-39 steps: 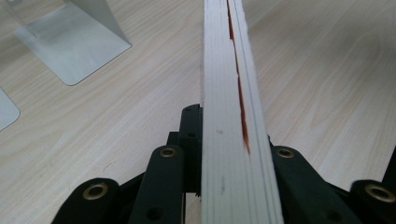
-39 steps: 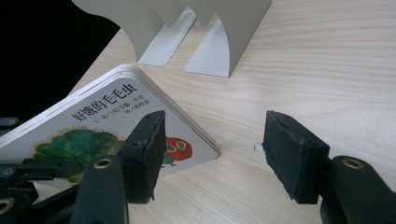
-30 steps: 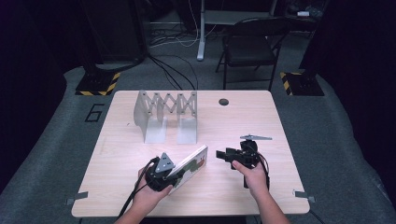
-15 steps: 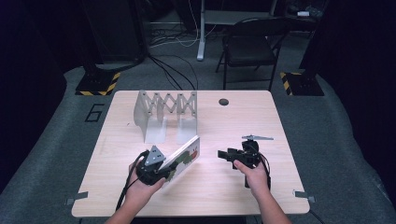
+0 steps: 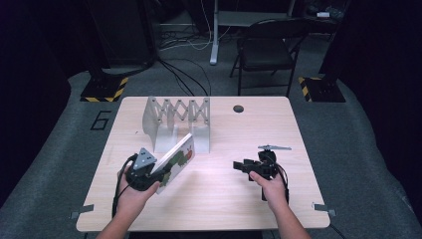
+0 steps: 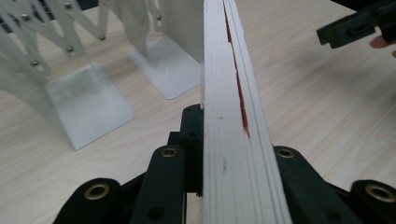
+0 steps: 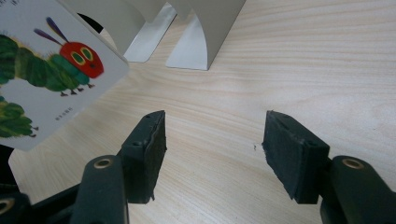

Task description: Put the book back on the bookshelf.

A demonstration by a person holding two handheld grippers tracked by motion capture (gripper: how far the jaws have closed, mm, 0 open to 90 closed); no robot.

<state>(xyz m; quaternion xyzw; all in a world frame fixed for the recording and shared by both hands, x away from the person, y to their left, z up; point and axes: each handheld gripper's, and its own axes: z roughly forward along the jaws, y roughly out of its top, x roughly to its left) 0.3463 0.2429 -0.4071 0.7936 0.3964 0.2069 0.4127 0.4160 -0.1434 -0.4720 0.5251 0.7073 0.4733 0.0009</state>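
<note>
A: The left hand-held gripper (image 5: 149,175) is pinching the board book (image 5: 175,160) by its near edge, and the book hangs tilted above the counter (image 5: 249,199), near-left of the metal rack (image 5: 175,119). I'd judge the step in hand to be carrying it over to stand in one of the rack's slots.

B: Then line the book's edge up with a gap before going down; from the left gripper view its page block (image 6: 233,116) points roughly between two of the rack's base plates (image 6: 88,100). Keep it upright so the corner doesn't catch a divider (those are thin sheet metal and could slide).

A: And the right hand-held gripper (image 7: 212,140)?

B: Spread, nothing between its pads, low over the counter at the near right. It could steady the rack if needed.

A: How does the book look?

B: Thick white card pages, rounded corner, and a cover showing a green caterpillar with a red head (image 7: 77,56).
</note>
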